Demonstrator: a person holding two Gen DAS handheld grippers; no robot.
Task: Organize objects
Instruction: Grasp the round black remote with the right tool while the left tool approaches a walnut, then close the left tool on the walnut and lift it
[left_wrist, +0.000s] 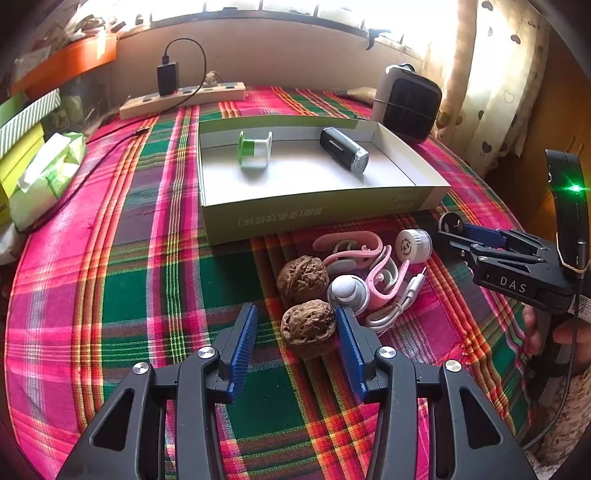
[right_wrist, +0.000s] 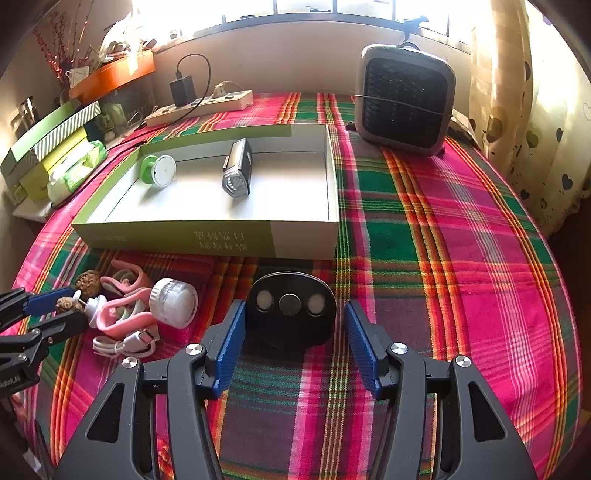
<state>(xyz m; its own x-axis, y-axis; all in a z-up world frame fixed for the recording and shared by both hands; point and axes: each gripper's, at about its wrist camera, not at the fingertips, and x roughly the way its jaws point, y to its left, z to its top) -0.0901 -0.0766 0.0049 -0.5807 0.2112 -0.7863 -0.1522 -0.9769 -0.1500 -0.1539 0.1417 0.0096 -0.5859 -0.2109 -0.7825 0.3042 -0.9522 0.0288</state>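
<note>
My left gripper (left_wrist: 295, 325) is open around the near walnut (left_wrist: 308, 328), whose right side touches the right pad; it lies on the cloth. A second walnut (left_wrist: 303, 278), pink earphones (left_wrist: 369, 273), a white cable (left_wrist: 395, 306) and a white round cap (left_wrist: 413, 245) lie just beyond. My right gripper (right_wrist: 293, 332) is open around a black oval device (right_wrist: 290, 310) with three round lenses, apart from both pads. The green-sided white box (left_wrist: 317, 214) holds a green-white spool (left_wrist: 255, 149) and a black flashlight (left_wrist: 343, 149); the box also shows in the right wrist view (right_wrist: 207, 236).
A small heater (right_wrist: 404, 99) stands at the back right. A power strip (right_wrist: 199, 105) with a black charger lies at the back. A tissue pack (left_wrist: 48, 173) and stacked boxes (right_wrist: 48, 147) sit at the left edge. Plaid cloth (right_wrist: 461, 258) covers the table.
</note>
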